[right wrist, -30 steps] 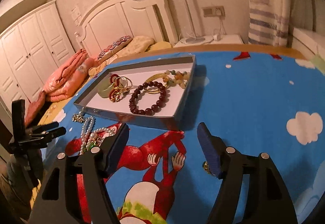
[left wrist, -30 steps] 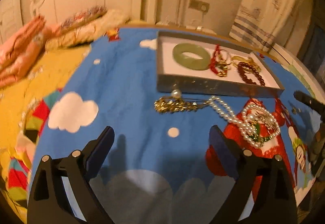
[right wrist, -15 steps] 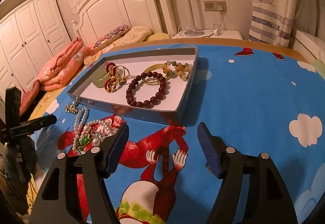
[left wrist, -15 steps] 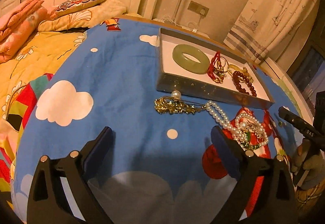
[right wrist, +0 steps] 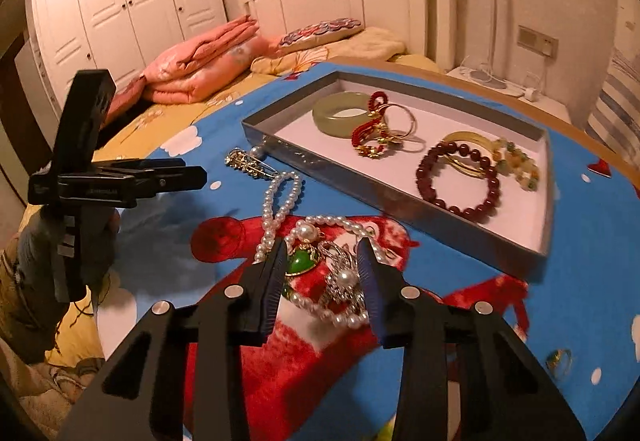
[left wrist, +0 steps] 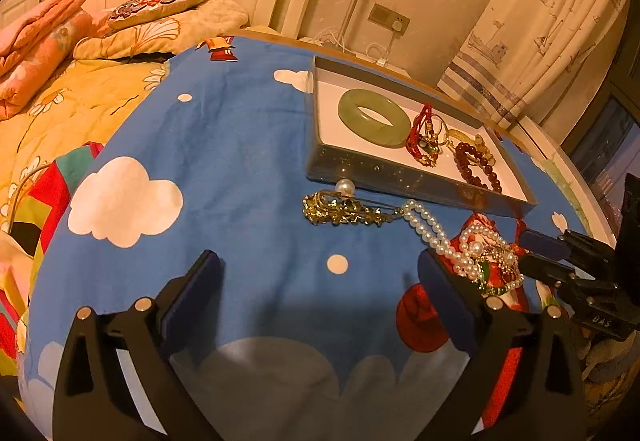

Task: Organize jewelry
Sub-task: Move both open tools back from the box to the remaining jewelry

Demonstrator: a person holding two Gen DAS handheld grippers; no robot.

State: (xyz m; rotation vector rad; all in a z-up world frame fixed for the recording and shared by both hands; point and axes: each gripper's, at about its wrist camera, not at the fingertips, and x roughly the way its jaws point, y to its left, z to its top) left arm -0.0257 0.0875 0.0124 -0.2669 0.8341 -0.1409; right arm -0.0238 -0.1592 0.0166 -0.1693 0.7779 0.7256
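A grey tray (right wrist: pixel 404 217) (left wrist: pixel 400 181) holds a green jade bangle (right wrist: pixel 340 115) (left wrist: pixel 374 117), red and gold bangles (right wrist: pixel 384 133), and a dark red bead bracelet (right wrist: pixel 456 181). In front of it lie a pearl necklace with a green pendant (right wrist: pixel 316 253) (left wrist: pixel 476 253) and a gold brooch (left wrist: pixel 340 209) (right wrist: pixel 246 163). My right gripper (right wrist: pixel 322 273) is partly closed, its jaws on either side of the pearl pile, not clamped. My left gripper (left wrist: pixel 316 273) is wide open and empty above the blue cloth, left of the pearls.
The blue cartoon cloth (left wrist: pixel 224 161) covers a round table. A small gold ring (right wrist: pixel 560 359) lies on the cloth at the right. A bed with pink folded quilts (right wrist: pixel 200 61) and pillows stands behind. A curtain (left wrist: pixel 540 21) hangs at the right.
My right gripper moved left and down onto the pearl pile and its jaws narrowed around it. My left gripper shifted slightly and stays open.
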